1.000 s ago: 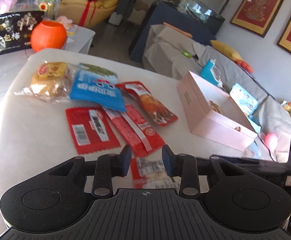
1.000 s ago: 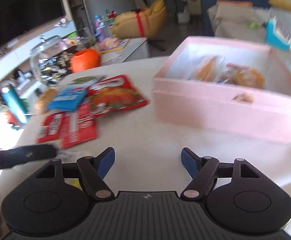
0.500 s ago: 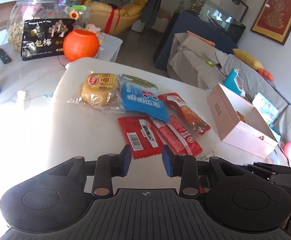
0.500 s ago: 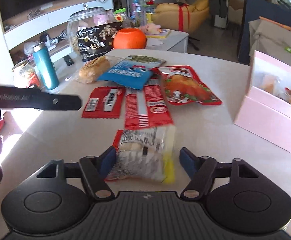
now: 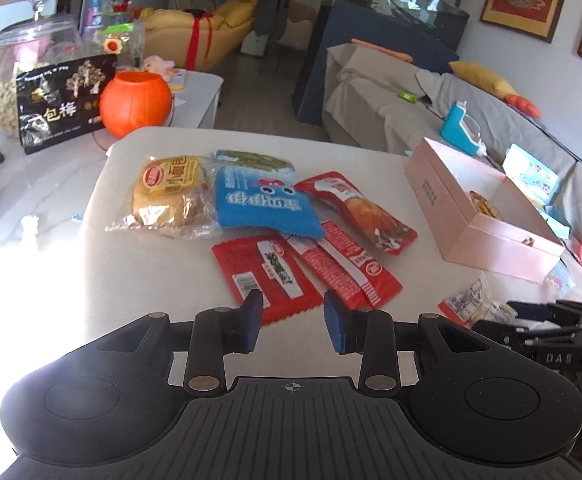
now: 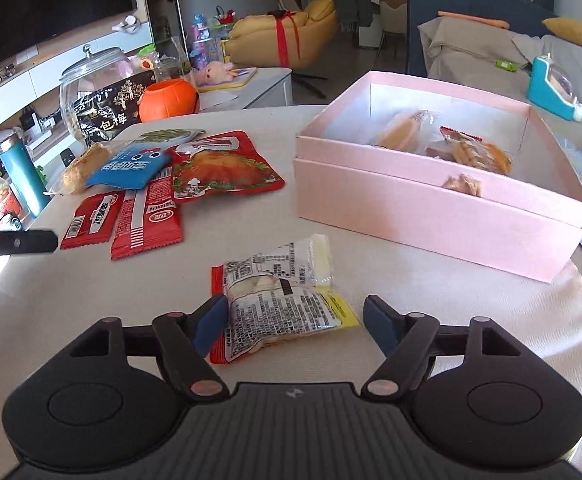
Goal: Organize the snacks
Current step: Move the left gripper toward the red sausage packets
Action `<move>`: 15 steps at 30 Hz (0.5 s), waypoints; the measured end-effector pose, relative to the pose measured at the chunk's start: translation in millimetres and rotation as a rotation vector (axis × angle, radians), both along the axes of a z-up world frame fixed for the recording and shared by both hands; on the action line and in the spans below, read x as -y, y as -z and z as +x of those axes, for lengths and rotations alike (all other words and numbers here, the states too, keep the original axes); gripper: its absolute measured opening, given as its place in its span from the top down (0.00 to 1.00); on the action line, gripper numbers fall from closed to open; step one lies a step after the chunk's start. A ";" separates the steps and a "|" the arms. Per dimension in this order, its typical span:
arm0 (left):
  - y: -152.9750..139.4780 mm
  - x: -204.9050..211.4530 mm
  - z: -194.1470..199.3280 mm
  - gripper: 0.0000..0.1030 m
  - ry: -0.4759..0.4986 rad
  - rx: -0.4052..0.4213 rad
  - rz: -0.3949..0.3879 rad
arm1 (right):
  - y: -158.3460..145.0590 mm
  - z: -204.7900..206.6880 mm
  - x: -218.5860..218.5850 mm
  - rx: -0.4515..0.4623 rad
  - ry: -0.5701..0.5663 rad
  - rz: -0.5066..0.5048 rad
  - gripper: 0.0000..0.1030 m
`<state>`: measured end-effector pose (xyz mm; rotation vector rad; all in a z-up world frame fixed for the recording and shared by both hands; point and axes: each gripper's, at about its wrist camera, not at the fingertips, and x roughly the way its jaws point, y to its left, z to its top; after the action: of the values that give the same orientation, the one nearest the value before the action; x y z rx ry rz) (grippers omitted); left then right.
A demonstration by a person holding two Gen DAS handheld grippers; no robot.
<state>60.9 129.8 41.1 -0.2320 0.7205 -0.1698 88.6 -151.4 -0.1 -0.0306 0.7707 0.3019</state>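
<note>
Right wrist view has the crinkled white snack packet (image 6: 281,300) lying between the opening jaws of the right gripper (image 6: 295,322), touching its left finger, long axis running ahead toward the pink box (image 6: 431,216), while the left gripper (image 5: 293,316), jaws narrowly parted on nothing, hangs farther off.

I counted seven snack packets loose on the counter (image 6: 251,360), three of them red wrappers (image 6: 91,220), plus one pink box (image 6: 431,216), one orange pot (image 6: 167,100) and one glass jar (image 6: 91,76).
</note>
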 end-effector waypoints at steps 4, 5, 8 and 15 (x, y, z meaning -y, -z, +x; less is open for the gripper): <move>-3.8 -18.2 24.0 0.64 -0.153 0.003 -0.015 | 3.5 -6.9 -1.4 0.035 -0.004 -0.007 0.23; -3.0 -25.9 28.1 0.64 -0.203 0.009 -0.029 | 4.2 -8.2 -3.2 0.040 -0.008 -0.016 0.20; -4.6 -54.4 40.2 0.64 -0.345 0.069 -0.071 | 5.5 -9.9 -7.1 0.046 -0.017 -0.035 0.18; 2.4 -80.2 93.2 0.64 -0.346 0.000 -0.004 | 6.8 -9.8 -7.5 0.046 -0.026 -0.033 0.15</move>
<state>154.1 209.9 38.7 -0.3566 0.6693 0.1578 78.8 -143.9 -6.9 -0.0789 0.7306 0.3122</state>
